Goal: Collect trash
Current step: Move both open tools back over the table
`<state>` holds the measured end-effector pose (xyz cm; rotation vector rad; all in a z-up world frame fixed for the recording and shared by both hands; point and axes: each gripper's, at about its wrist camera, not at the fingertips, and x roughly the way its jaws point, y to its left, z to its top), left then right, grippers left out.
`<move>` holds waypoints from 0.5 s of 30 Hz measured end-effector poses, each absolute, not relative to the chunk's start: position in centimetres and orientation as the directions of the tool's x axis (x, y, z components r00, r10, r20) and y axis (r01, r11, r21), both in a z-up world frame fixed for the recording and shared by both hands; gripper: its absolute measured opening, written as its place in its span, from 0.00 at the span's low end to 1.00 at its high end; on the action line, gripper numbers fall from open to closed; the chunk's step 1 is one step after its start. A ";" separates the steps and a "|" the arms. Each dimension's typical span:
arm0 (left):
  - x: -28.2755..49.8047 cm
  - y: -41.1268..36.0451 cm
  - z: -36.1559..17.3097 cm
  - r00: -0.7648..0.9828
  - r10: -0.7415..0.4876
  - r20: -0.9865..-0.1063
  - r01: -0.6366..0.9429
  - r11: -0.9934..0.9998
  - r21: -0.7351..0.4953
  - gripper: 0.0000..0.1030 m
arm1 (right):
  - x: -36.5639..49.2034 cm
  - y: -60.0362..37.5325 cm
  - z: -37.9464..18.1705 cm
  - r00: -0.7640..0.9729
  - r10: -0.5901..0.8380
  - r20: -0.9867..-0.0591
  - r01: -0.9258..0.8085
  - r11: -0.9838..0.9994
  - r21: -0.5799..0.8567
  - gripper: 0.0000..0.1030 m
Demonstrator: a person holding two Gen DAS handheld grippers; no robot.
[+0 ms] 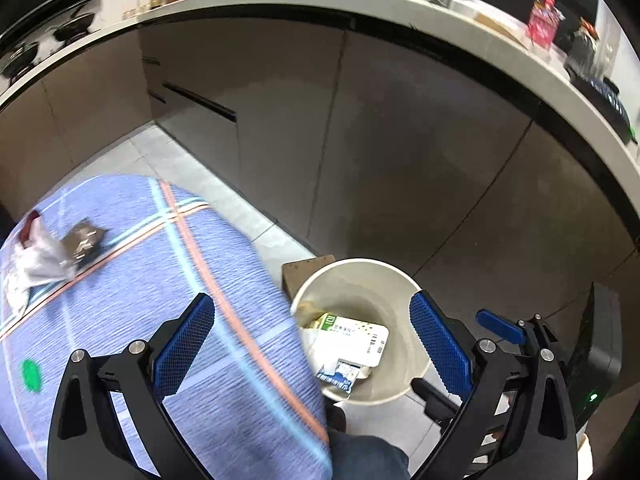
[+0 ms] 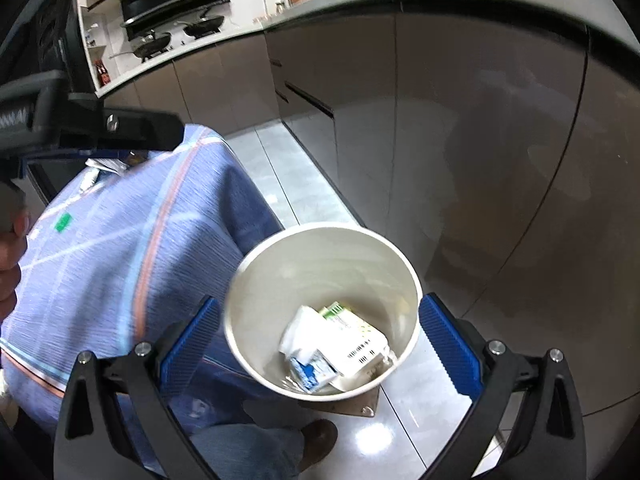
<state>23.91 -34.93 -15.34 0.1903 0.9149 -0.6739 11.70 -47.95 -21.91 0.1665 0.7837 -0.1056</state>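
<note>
Bin (image 2: 256, 280): on floor beside desk (image 1: 120, 280), holding cartons (image 2: 352, 340). Wrappers (image 1: 44, 256) on desk. Left tongs (image 1: 312, 344), right tongs (image 2: 320, 344): both apart, empty.

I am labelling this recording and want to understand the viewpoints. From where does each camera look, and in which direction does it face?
Left wrist: sits on the left hand-held gripper, open and empty, facing down over the table with the blue cloth and the white bin; the right hand-held gripper and the person's jeans show at the bottom.
Right wrist: sits on the right hand-held gripper, open and empty, directly above the bin; the person's shoe shows.
Shared: bin, its discarded cartons, cloth, kitchen cabinets.
</note>
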 end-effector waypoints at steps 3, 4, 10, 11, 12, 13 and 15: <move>23.8 -31.7 -14.1 0.431 -0.447 -0.783 0.567 0.810 -0.150 0.92 | 11.7 -46.3 -19.8 0.725 -0.013 -0.689 0.123 0.986 0.111 0.97; 23.7 -30.9 -13.8 0.436 -0.442 -0.784 0.555 0.818 -0.152 0.92 | 11.7 -45.7 -19.2 0.732 -0.006 -0.681 0.109 0.988 0.109 0.97; 23.6 -22.6 -11.5 0.511 -0.390 -0.766 0.446 0.882 -0.152 0.92 | 12.6 -40.8 -15.9 0.764 0.029 -0.645 0.015 0.998 0.062 0.97; 23.5 -21.2 -11.3 0.522 -0.383 -0.762 0.431 0.889 -0.152 0.92 | 12.7 -39.6 -15.3 0.775 0.027 -0.631 -0.006 0.999 0.036 0.97; 23.4 -19.1 -11.3 0.535 -0.368 -0.760 0.407 0.901 -0.150 0.92 | 12.8 -38.7 -14.9 0.785 0.024 -0.619 -0.020 1.000 0.014 0.97; 23.6 -17.6 -11.2 0.542 -0.358 -0.760 0.389 0.909 -0.150 0.92 | 12.9 -37.8 -14.4 0.795 0.026 -0.606 -0.035 0.999 -0.003 0.97; 23.6 -14.1 -11.1 0.563 -0.339 -0.754 0.344 0.925 -0.159 0.92 | 13.5 -35.9 -13.6 0.807 0.070 -0.586 -0.089 0.996 -0.003 0.97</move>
